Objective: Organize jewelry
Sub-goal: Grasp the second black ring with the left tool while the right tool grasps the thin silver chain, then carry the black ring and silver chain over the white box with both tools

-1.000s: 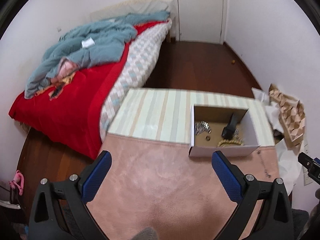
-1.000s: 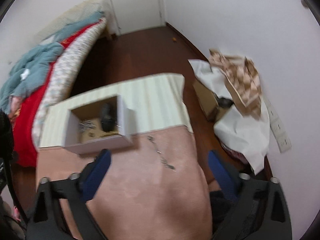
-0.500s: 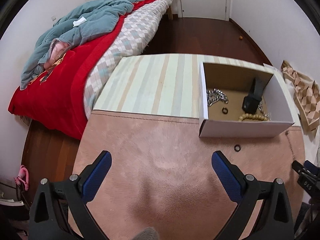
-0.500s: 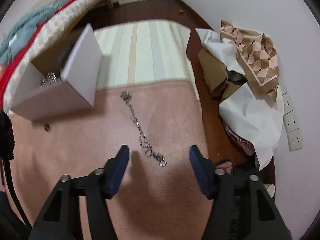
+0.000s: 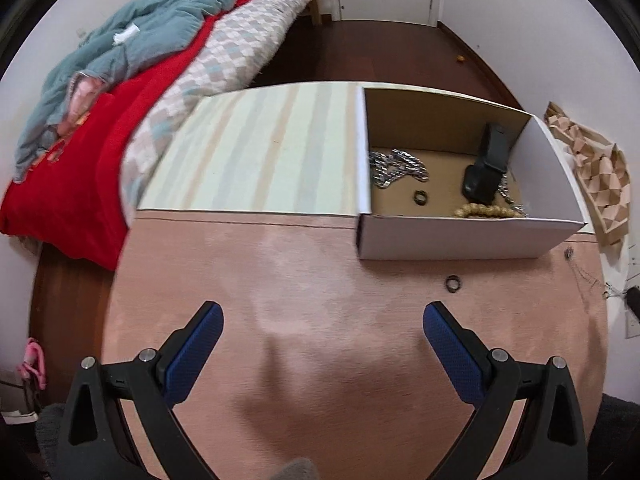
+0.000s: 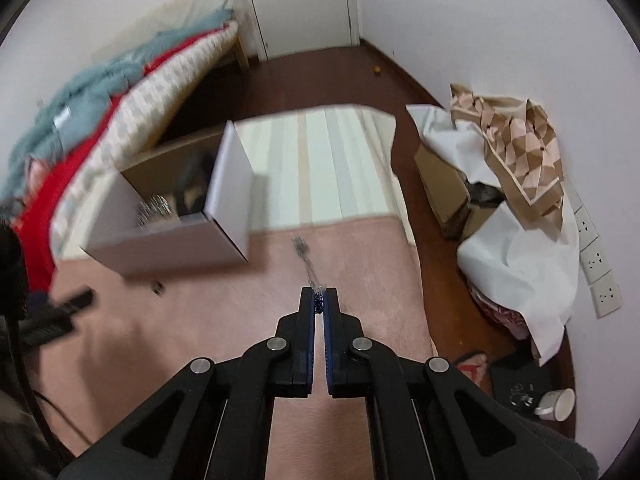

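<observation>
Pinching the near end of the chain (image 6: 308, 266) between its pads, my right gripper (image 6: 319, 305) was closed almost to nothing, with only that one beaded end caught at the very tips. The rest of the chain trailed away over the pink mat (image 6: 352, 280) toward the striped cloth (image 6: 328, 168). My left gripper (image 5: 322, 320) hung wide and empty above the mat, well short of the box (image 5: 460, 240).

I judged the hold to be the weak point: so little chain sat in the tips that a quick lift could let it slide out, and the pile of the mat might snag the dragging links and tug it free. A long dangling tail could also catch on the box's front wall on the way over, or drape outside it instead of dropping in.

Inside the box lay a silver bracelet (image 5: 394, 168), a small ring (image 5: 420, 198), a wooden bead string (image 5: 488, 212) and a black strap (image 5: 486, 164). A second ring (image 5: 453, 283) sat loose on the mat just before the front wall, between box and left gripper.

The mat's right edge ran close beside the chain, with bare floor and crumpled paper (image 6: 516, 264) beyond, so room lay leftward. The box was open at the top, and the mat in front of it was free for the left tool.
</observation>
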Available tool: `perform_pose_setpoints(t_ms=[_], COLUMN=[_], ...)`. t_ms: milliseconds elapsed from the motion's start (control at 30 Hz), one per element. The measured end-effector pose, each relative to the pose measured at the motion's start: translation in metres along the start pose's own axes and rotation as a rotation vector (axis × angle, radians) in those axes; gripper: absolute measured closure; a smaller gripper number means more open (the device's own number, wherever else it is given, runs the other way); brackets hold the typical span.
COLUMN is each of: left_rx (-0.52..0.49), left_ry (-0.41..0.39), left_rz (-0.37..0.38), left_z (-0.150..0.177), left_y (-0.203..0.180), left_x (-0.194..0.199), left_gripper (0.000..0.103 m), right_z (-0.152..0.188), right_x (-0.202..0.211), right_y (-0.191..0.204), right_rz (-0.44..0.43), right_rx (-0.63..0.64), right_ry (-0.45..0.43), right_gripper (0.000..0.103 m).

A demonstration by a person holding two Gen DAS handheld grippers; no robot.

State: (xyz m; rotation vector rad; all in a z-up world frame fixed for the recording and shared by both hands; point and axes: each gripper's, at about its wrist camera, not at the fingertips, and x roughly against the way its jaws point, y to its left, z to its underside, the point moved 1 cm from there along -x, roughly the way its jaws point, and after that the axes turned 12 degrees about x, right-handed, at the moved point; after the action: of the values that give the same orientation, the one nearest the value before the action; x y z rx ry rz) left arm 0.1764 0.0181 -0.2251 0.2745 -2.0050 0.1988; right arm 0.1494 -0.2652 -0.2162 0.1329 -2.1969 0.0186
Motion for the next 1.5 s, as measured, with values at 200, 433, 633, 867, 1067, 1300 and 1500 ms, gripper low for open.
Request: perform_pose_setpoints(t_ms=[200,433,633,867,1067,1300,1500], left_rx=[-0.019,-0.085,-0.137,-0.172,-0.183,-0.183,-0.151], left_ry=[0.037,0.063,0.083,0.066,0.054,0.024,-0.023], left_rz=[0.087,0.149,0.150,0.154,0.170,0.213,0.276], left_z=[0.002,0.006,0.010,0.009,0.014,0.005,-0.031], left_y=[-0.018,-0.056,-0.079,-0.086,-0.083,-0.074,-0.059], left_x=[-0.013,-0.030,-0.039,-0.039,-0.028,0.008,0.053], left_gripper=[0.001,0.003,0.035,0.093,0.093,0.093,0.093], right_z=[-0.019,-0.010,0.000,-0.001,-0.010,-0.038,-0.079], right_x=[0.017,-0.004,-0.020,-0.025,-0.016,0.023,0.071], right_y=[0.002,-0.003,-0.017,-0.024,-0.024,-0.010,0.006], right_rz=[-0.043,-0.034,-0.028,-0.019,-0.033,-0.084,-0.143], right_rx=[-0.013,-0.050,-0.097,-0.117,-0.125,-0.104,-0.069], right_ry=[-0.028,0.019,0.052,0.056,0.028,-0.056,-0.161], right_gripper=[0.099,0.099,0.099,0.099,0.099,0.099,0.099])
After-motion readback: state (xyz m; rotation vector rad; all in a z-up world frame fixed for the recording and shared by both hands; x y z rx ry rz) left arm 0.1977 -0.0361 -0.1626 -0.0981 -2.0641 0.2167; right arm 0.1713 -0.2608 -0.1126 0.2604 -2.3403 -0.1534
